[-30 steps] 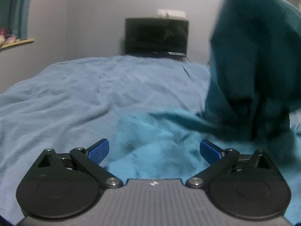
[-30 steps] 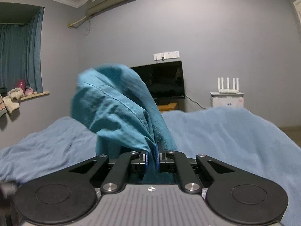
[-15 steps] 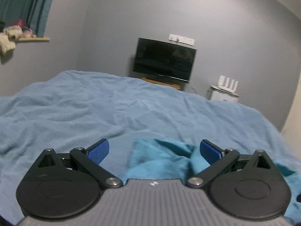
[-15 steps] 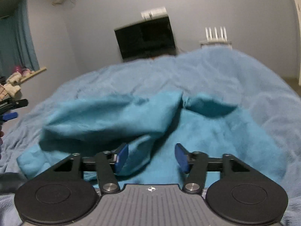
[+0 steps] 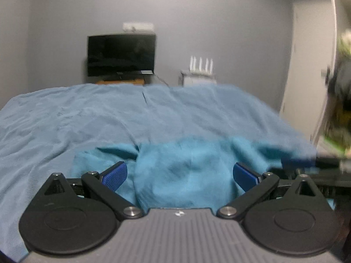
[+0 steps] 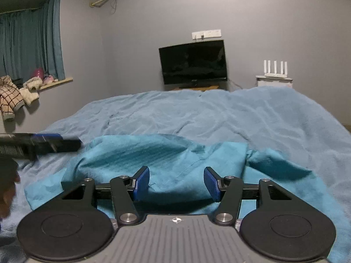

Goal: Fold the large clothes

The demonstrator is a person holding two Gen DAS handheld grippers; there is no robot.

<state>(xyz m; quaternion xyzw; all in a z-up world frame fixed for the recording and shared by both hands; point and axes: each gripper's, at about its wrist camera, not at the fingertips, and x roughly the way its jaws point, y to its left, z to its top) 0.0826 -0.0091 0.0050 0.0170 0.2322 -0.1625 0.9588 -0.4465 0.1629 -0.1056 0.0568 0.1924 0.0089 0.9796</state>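
Both tongs, left (image 5: 179, 175) and right (image 6: 176, 183), gape wide above the teal garment (image 6: 171, 157).

**What I cannot make out from the two wrist cameras**

Landmark: the teal garment (image 6: 166, 160) on the bed.

In the left wrist view the whole frame is motion-blurred. Right of the garment (image 5: 186, 171), a dark and yellow-green smear (image 5: 341, 114) at the frame edge is unreadable to me, and the right gripper (image 5: 307, 161) shows only as a blurred blue-and-black streak cut off there.

In the right wrist view, left of the garment, the left gripper (image 6: 43, 144) is blurred and cropped by the edge. The garment's near hem is hidden behind the right gripper's body (image 6: 176, 180). Beyond the garment, the items on the window sill (image 6: 41, 80) are too small for me to identify.
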